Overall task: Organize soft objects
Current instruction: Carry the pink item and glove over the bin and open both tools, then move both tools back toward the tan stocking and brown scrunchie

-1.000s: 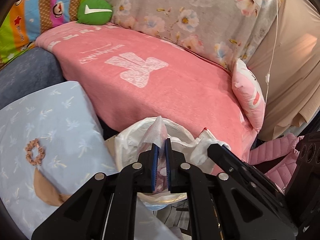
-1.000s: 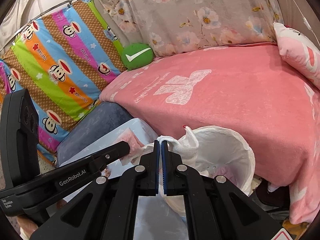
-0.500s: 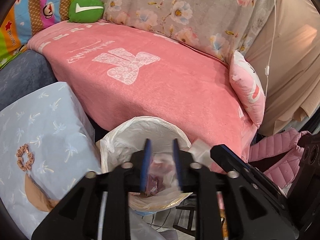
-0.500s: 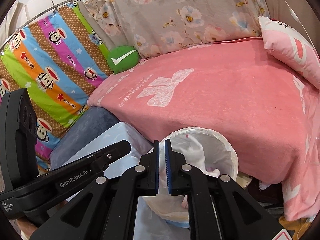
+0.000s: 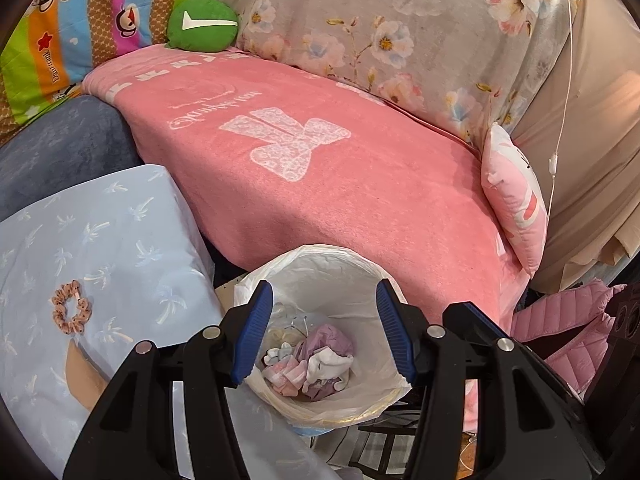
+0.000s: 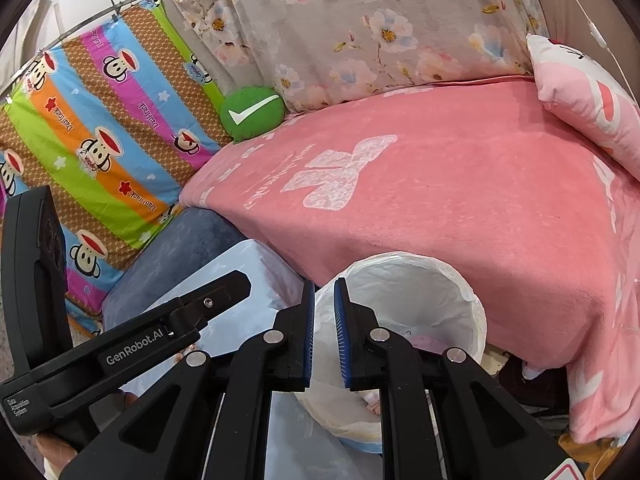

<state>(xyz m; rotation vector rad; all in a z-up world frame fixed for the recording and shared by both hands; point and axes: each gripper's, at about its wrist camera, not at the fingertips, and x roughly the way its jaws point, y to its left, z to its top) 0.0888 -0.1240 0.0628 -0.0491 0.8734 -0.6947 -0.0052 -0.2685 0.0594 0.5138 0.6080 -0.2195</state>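
A round bin lined with a white bag stands against the pink-blanketed sofa. Small soft pieces, white, pink-striped and purple, lie at its bottom. My left gripper hangs over the bin's mouth. Its jaws are opening, and nothing is between them. My right gripper is at the near left rim of the bin. Its jaws are opening by a narrow gap and grip nothing; the white liner shows behind them. A pink scrunchie lies on the light blue cushion.
A pink blanket covers the seat. On it are a green check-mark cushion at the far corner and a pink pillow at the right end. A pink quilted jacket lies low on the right. A white cable hangs there.
My left gripper was shut on a pale pink piece; its jaws have spread and the piece is gone from them. My right gripper let go of a white piece and parted slightly.
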